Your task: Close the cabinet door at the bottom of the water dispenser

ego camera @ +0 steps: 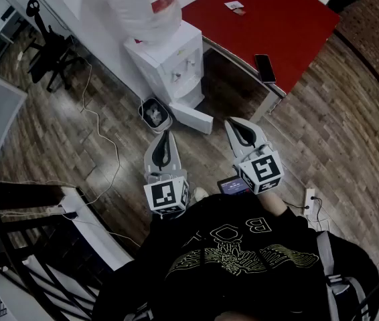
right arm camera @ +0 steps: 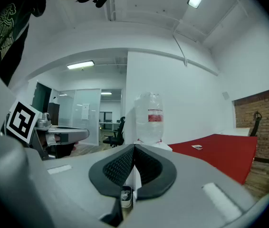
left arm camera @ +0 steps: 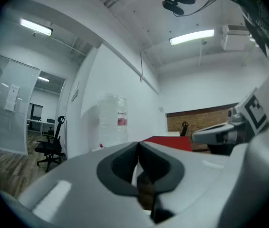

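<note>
The white water dispenser point(ego camera: 169, 62) stands against the wall with a large clear bottle point(ego camera: 146, 5) on top. Its bottom cabinet door point(ego camera: 193, 118) hangs swung open toward me, low over the wooden floor. My left gripper point(ego camera: 165, 134) is shut and empty, pointing at the dispenser's base from a short way back. My right gripper point(ego camera: 232, 122) is also shut and empty, its tip just right of the open door and apart from it. In the left gripper view the jaws point(left arm camera: 138, 144) meet below the bottle point(left arm camera: 113, 120). In the right gripper view the jaws point(right arm camera: 134, 147) meet below the bottle point(right arm camera: 149, 118).
A small white bin point(ego camera: 155, 114) sits on the floor left of the open door. A red table point(ego camera: 270, 12) with a phone point(ego camera: 264, 67) stands to the right. An office chair point(ego camera: 52, 49), a floor cable point(ego camera: 102, 139) and a power strip point(ego camera: 308, 198) are nearby.
</note>
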Motion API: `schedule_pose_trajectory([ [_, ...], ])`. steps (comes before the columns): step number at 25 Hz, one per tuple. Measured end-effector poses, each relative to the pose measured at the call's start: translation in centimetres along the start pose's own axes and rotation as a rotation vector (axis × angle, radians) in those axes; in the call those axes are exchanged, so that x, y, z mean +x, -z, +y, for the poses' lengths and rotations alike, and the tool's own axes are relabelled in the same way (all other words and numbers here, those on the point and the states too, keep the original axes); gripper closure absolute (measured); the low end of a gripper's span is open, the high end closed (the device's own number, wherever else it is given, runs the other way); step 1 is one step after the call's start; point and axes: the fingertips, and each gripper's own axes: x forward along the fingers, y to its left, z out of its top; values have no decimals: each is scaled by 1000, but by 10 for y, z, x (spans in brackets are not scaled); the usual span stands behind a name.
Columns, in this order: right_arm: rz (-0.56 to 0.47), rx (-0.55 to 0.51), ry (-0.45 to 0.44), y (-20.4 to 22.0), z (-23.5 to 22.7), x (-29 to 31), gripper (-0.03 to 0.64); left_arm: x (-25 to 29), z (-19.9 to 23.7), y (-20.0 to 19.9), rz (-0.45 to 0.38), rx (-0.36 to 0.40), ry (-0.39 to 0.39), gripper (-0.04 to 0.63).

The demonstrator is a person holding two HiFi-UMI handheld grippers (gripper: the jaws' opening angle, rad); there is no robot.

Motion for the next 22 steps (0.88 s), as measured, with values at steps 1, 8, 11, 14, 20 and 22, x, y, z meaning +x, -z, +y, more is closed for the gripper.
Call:
schedule_pose_trajectory([
  [1, 1, -3, 6, 1, 0, 3, 624, 2, 2, 0, -2, 0, 4, 588],
  [8, 8, -47, 25, 3, 10, 25, 623, 10, 18, 0, -25, -24, 35, 588],
  [11, 12, -38, 43, 6, 13, 28, 623, 11, 29, 6, -13, -43, 35, 588],
  [14, 27, -33, 49, 14, 15, 30, 624, 14, 36, 9, -11, -44, 31, 588],
  [20, 35, -14, 27, 20, 9, 45, 623, 32, 36, 20, 14, -33, 40, 588],
  [22, 35, -24, 9, 21, 2, 57, 623, 44, 36, 21, 12, -45, 34, 588],
])
